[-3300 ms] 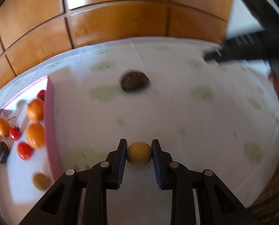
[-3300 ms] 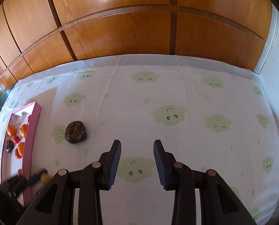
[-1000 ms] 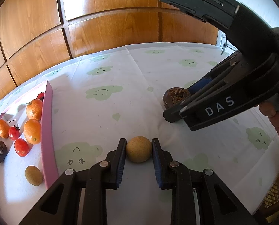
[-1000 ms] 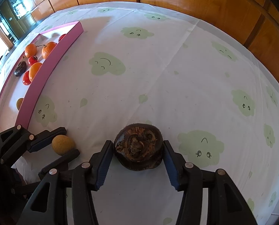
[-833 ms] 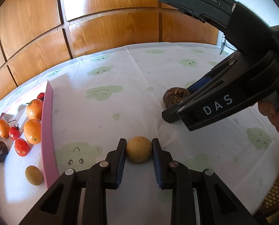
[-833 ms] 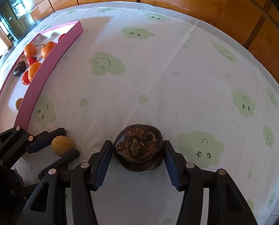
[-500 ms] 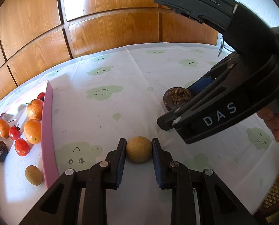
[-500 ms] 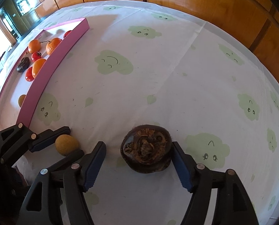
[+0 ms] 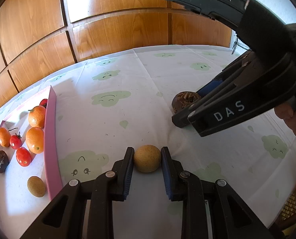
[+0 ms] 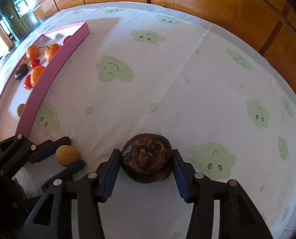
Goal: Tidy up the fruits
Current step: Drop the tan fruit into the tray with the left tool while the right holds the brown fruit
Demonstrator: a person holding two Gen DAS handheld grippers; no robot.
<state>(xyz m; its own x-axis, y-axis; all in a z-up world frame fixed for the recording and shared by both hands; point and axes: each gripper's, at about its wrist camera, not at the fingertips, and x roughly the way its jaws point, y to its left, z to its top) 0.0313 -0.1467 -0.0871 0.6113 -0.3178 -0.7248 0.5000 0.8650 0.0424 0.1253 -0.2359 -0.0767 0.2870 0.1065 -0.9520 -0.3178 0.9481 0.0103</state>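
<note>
In the left wrist view, the left gripper is seen closed on a small tan round fruit, both pads pressed against its sides, just above the white tablecloth printed with green smiling clouds. To the left a pink-rimmed tray is laid on the cloth; oranges, red tomatoes, a dark wrinkled fruit and a second tan fruit are held in it. On the right the right gripper is shown from the side, gripped by a hand at the frame's edge, with a dark brown rough fruit partly hidden behind its near finger. Wooden panelling is seen behind the table.

In the right wrist view, the right gripper is pointed steeply down at the cloth, and its jaws are closing on the dark brown rough fruit, which is set between them on the cloth; both pads are seen against the fruit's sides. At lower left the left gripper is seen clamped on the tan round fruit, near the tray's closer corner. The oranges, tomatoes and the dark wrinkled fruit are gathered in the tray's far half, well apart from both grippers.
</note>
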